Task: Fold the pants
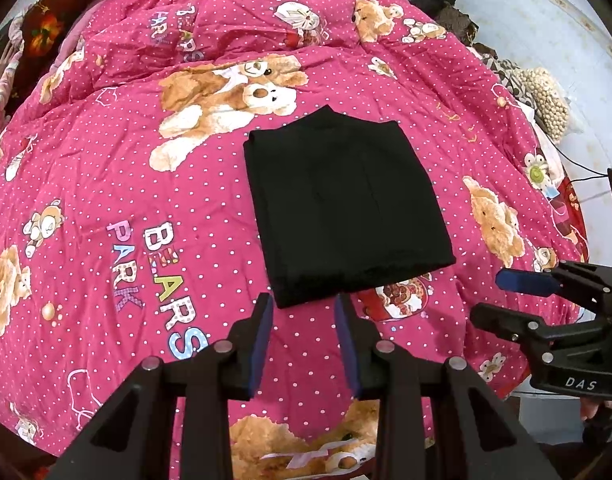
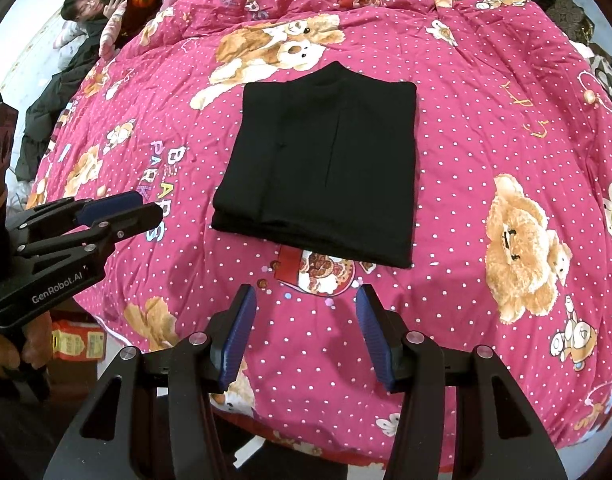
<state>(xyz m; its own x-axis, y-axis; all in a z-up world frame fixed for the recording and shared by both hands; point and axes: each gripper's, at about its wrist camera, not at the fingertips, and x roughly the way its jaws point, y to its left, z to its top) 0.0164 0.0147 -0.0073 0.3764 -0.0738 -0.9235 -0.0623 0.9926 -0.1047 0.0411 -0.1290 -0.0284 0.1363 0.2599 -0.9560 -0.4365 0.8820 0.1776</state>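
"BEARS PARK" [image 1: 162, 276] runs across the pink dotted quilt [image 1: 106, 168] on the bed. The left tongs [image 2: 118, 210] read "GenRobot.AI", the right tongs [image 1: 505, 292] "DAS". Only the right wrist view shows a person [image 2: 80, 4] lying beside the bed. The black pants [image 2: 321, 164] lie folded mid-quilt, their long axis seemingly running away from the cameras. Both tongs stand apart, empty, near the pants' closest edge.

"BEARS PARK" was printed in coloured letters on the pink bedspread [image 1: 106, 168] | "DAS" was read in white on the right tool [image 1: 501, 296] body | "GenRobot.AI" was read in white on the left tool [image 2: 146, 206] body
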